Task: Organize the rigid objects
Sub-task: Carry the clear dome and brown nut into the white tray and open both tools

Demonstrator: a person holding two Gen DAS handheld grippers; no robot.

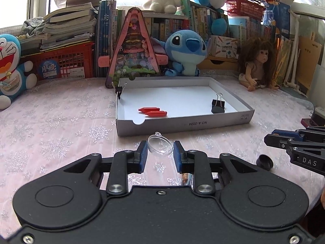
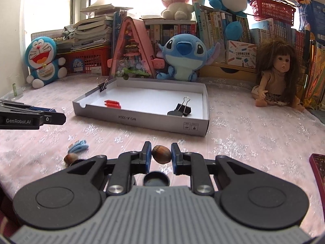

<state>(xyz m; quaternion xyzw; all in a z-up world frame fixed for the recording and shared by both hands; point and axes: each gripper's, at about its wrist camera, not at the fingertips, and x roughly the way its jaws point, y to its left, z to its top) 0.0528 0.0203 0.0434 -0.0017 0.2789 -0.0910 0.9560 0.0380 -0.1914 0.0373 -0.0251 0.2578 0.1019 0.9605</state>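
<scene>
The left tongs (image 1: 160,152) squeeze a clear plastic half-ball (image 1: 160,146) between their blue pads, lifted above the pink worktop (image 1: 61,126). The right tongs (image 2: 161,152) are pinched tight on a brown nut (image 2: 161,154).

In the right wrist view, a dark round cap (image 2: 156,180) lies on the worktop under those tongs. At 9 o'clock from the held nut lie another nut (image 2: 70,158) and a small blue clip (image 2: 79,146).

Farther off, at 12 o'clock, sits a flat grey box (image 1: 182,124) with a white inside. In it lie two red crayons (image 1: 152,111) near the front left and a black binder clip (image 1: 217,105) toward the right. A second binder clip (image 1: 119,90) grips the box's far left corner.

Behind the box stand a blue plush toy (image 1: 185,52), a doll (image 1: 257,63) and books (image 1: 67,22).
</scene>
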